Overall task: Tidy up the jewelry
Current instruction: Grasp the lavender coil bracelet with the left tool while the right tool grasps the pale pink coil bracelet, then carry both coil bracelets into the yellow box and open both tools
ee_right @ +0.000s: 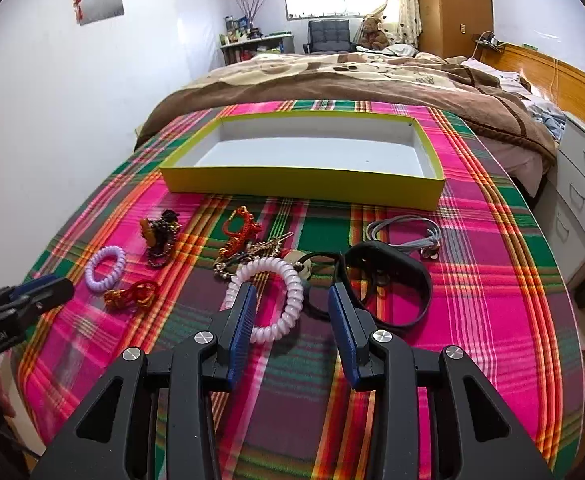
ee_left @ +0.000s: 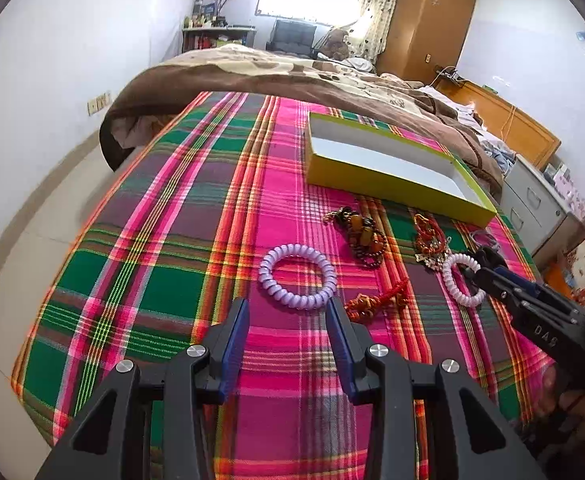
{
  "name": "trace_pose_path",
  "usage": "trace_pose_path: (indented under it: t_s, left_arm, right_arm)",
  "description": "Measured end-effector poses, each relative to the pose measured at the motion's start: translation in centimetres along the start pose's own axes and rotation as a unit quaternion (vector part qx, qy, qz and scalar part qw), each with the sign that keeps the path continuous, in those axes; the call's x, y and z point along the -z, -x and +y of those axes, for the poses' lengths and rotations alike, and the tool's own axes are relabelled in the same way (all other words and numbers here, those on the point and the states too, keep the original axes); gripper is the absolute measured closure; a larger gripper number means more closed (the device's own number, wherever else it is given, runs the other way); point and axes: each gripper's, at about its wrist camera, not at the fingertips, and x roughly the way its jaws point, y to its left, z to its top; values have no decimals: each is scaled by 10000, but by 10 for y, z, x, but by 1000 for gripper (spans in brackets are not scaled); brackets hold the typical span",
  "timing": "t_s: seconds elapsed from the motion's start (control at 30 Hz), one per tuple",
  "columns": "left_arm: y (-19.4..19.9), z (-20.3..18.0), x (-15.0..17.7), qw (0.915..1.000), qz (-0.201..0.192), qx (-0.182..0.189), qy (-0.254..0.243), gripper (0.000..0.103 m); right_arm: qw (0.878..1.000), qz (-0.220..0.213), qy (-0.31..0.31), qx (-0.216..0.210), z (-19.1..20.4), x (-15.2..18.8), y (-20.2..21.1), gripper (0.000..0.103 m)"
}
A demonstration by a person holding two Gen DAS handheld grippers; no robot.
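A yellow-green box (ee_right: 300, 186) with a white inside stands empty on the plaid cloth; it also shows in the left wrist view (ee_left: 372, 172). Jewelry lies in front of it: a purple coil band (ee_left: 297, 276) (ee_right: 105, 269), a pink-white coil band (ee_right: 268, 298) (ee_left: 462, 280), amber beads (ee_left: 362, 236) (ee_right: 160, 236), red cord pieces (ee_left: 376, 300) (ee_right: 132, 294), a black band (ee_right: 388, 284) and a grey cord (ee_right: 404, 232). My left gripper (ee_left: 288, 308) is open just short of the purple band. My right gripper (ee_right: 292, 294) is open over the pink-white band.
The plaid cloth (ee_right: 492, 280) covers a round table. A bed with a brown blanket (ee_right: 352, 76) lies behind it. White drawers (ee_right: 584, 184) stand to the right and a wooden wardrobe (ee_left: 428, 20) at the back.
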Motion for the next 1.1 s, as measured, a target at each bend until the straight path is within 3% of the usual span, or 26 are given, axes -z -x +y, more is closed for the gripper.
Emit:
trace_pose_path:
  t_s: [0.1,0.2,0.33,0.5,0.6,0.77,1.1]
  left_arm:
    - [-7,5,-6,9999,46,-98,44,64]
    - [-16,8,-12,9997,168,-157,39,64]
    - [-23,7,-19,9992,182,-343,-13,64]
    - [-35,5,-20,9988,364,-325,-78,65]
    - [-38,-1,-20,9975,370,-544,-274,76]
    - [-41,-6,-21,9964,380,-587,-475,92]
    - [-34,-11,-28,9970,225,-510,-546,93]
  right_arm:
    - [10000,40,25,-35,2,-1,-4,65]
    - [9999,151,58,11,3,-2,-10,79]
    - [9997,246,3,28,0,0,-14,80]
    - [9996,281,8,79,-1,-1,-15,90]
    - [9996,286,-34,61,-3,-1,-15,92]
    - [9996,288,-71,12,-3,-2,-13,93]
    - [9996,55,-255,-120,-8,-9,-1,94]
